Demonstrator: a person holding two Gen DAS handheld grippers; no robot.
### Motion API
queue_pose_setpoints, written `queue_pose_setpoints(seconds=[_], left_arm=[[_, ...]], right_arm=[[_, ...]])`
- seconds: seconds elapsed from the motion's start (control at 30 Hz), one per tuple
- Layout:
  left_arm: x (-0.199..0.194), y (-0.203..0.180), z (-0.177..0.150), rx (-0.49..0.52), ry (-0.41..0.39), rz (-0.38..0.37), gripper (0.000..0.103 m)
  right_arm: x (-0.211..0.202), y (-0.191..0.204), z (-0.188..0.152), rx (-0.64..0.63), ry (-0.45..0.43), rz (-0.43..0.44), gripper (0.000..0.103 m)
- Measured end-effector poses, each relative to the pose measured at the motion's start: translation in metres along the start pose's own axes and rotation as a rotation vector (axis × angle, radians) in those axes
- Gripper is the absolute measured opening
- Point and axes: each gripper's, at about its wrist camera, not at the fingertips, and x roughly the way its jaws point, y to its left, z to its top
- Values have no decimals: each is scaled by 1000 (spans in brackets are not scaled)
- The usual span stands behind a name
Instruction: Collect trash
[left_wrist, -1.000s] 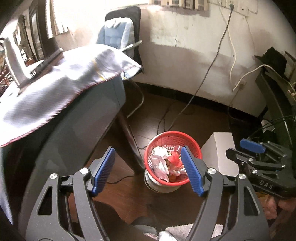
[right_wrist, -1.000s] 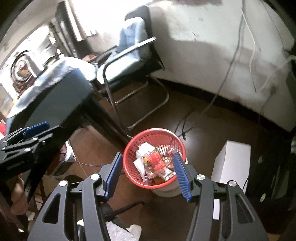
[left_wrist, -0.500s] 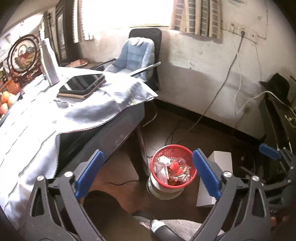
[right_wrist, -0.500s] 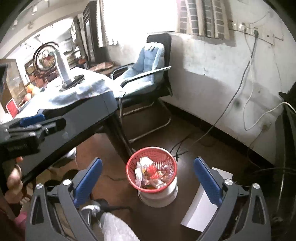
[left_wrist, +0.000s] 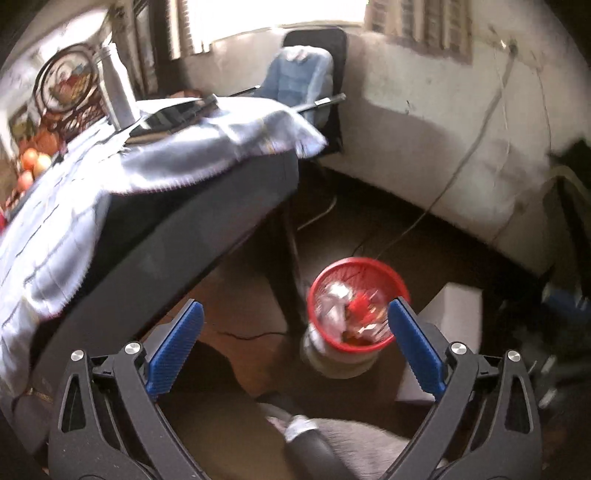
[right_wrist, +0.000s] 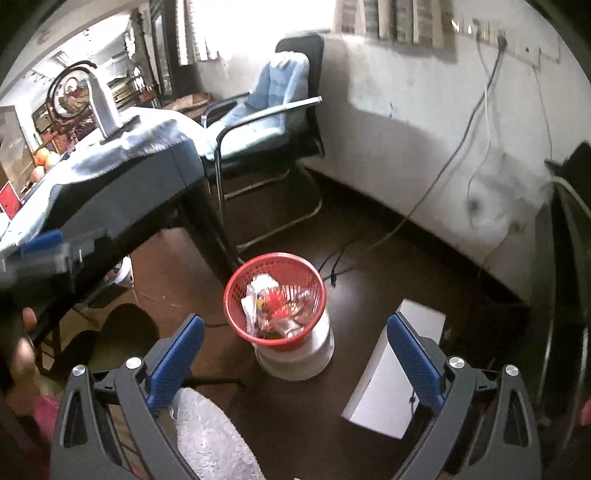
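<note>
Dark wood floor, cloth-covered table (right_wrist: 122, 177) at left, chair (right_wrist: 273, 110) behind it. Left gripper (left_wrist: 295, 343): jaws just spread, now wide apart, nothing between the pads, touching nothing. Red basket (right_wrist: 236, 310) of trash (right_wrist: 275, 306) sits on a white tub beside the table leg, on the floor past both claws. Right gripper (right_wrist: 295, 354): jaws also just opened, fully wide, empty. White box (right_wrist: 391, 369) lies just right of the basket.
</note>
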Motion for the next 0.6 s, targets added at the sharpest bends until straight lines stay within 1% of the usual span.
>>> queue_pose_setpoints(seconds=[0.03, 0.07, 0.1, 0.13, 0.2, 0.27, 0.37, 0.47, 0.6], left_arm=[[7, -5, -9, 45, 11, 13, 96], [11, -8, -13, 72, 25, 10, 96], [16, -10, -16, 83, 44, -16, 96], [19, -9, -17, 74, 58, -47, 96], [21, -5, -16, 45, 72, -78, 96], [25, -1, -13, 14, 85, -99, 96], [31, -2, -14, -10, 113, -105, 96], [37, -7, -15, 5, 144, -99, 96], [36, -12, -15, 37, 140, -97, 96]], right_arm=[[5, 0, -3, 7, 10, 4, 97], [11, 1, -5, 13, 26, 9, 97], [16, 3, -8, 14, 42, 11, 97], [21, 6, -9, 11, 54, 8, 97], [26, 11, -11, -10, 69, 2, 97], [28, 14, -12, -25, 67, -16, 97], [28, 13, -11, -18, 59, -23, 97], [27, 12, -9, -9, 50, -25, 97], [27, 15, -10, -21, 50, -38, 97]])
